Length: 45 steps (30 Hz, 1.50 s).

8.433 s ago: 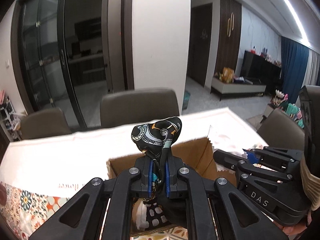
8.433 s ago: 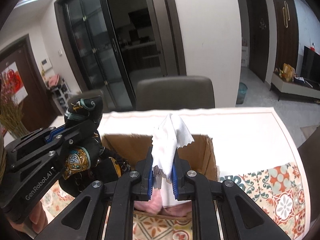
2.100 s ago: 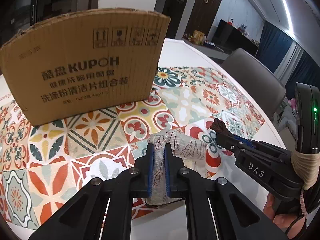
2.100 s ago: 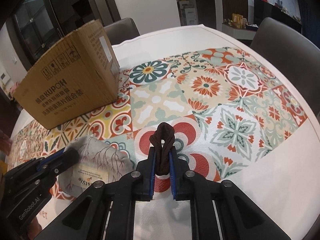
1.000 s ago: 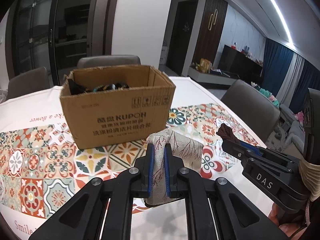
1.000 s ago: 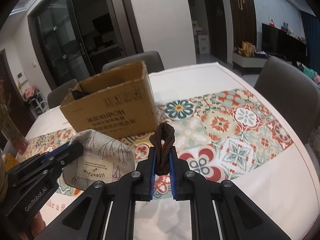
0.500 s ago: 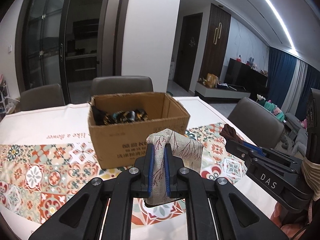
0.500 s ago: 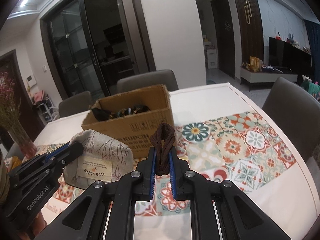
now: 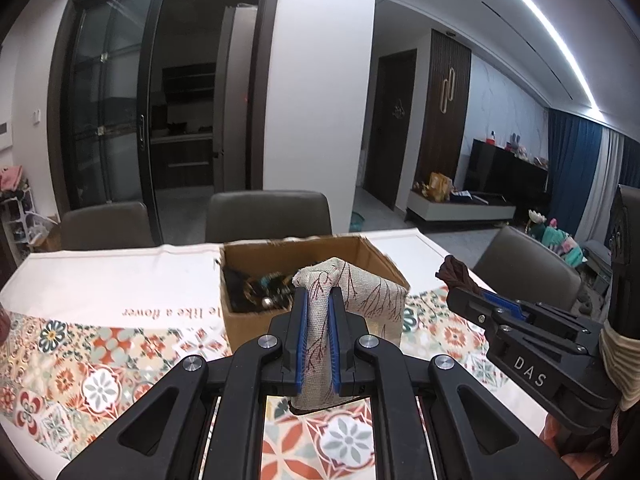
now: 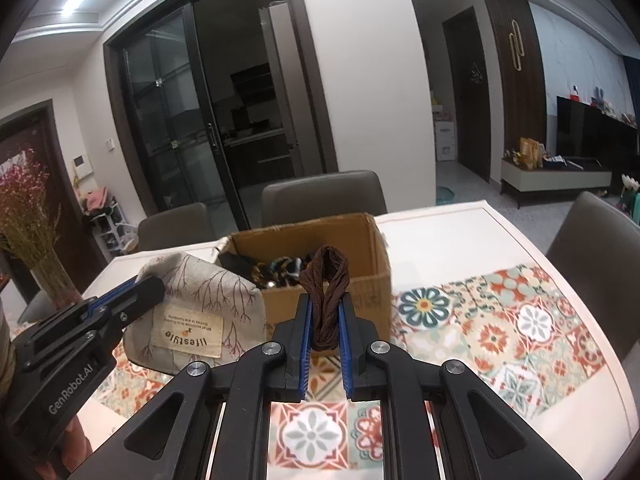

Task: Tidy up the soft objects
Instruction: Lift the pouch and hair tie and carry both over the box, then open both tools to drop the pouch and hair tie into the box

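Both grippers are raised in front of the cardboard box [image 10: 362, 304] on the worktop [image 10: 460, 248]: left gripper [image 9: 318, 300] fingers clamped on a beige pouch [image 10: 208, 304], right gripper [image 10: 325, 312] fingers pinching a brown hair tie [image 10: 326, 284]. Risk: the bulky pouch may catch the box rim and spill outside. Box already holds dark patterned fabric [image 10: 276, 270].

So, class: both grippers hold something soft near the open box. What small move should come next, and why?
Probably carry both forward over the cardboard box: the left gripper clamps the beige pouch, the right gripper the brown hair tie, both short of its opening.
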Available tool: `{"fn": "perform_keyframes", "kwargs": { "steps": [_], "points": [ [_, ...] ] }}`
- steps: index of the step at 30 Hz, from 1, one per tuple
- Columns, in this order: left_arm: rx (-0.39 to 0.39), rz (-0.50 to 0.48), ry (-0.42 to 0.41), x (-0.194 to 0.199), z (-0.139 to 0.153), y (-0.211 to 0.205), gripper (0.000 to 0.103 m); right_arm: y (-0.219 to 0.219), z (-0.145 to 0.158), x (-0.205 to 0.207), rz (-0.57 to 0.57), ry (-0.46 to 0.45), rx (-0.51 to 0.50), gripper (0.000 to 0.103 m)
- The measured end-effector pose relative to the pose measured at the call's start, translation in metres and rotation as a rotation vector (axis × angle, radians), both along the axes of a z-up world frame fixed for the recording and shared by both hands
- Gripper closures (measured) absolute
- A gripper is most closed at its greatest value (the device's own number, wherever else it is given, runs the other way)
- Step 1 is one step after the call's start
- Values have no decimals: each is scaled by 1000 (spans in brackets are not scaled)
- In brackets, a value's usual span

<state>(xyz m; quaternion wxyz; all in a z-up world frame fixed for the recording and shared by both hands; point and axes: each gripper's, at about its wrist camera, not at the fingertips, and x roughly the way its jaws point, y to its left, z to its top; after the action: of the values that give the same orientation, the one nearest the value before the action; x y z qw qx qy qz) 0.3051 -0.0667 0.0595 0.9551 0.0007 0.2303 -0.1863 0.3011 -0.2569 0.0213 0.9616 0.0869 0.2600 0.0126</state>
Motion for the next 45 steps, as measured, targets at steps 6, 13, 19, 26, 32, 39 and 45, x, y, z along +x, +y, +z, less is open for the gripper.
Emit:
{"fn": "perform_keyframes", "kwargs": {
  "steps": [6,13,19,26,32,39,45],
  "points": [
    [1,29,-31,13,13,2,92,4,14,19,31,-34,-8,89],
    [11,61,-54,34,20,-1,92,2,25,44,64,-55,-21,89],
    [19,76,-69,52,22,-8,92,0,29,64,80,-67,-29,89],
    [25,90,-78,78,20,-19,92,-5,30,88,87,-73,-48,89],
    [35,85,-84,102,18,-29,92,-8,28,106,87,-72,-78,89],
    [53,74,-45,127,5,-40,92,-13,17,132,111,-36,-78,89],
    [63,66,35,146,-21,-40,92,-14,-8,156,143,54,-66,89]
  ]
}}
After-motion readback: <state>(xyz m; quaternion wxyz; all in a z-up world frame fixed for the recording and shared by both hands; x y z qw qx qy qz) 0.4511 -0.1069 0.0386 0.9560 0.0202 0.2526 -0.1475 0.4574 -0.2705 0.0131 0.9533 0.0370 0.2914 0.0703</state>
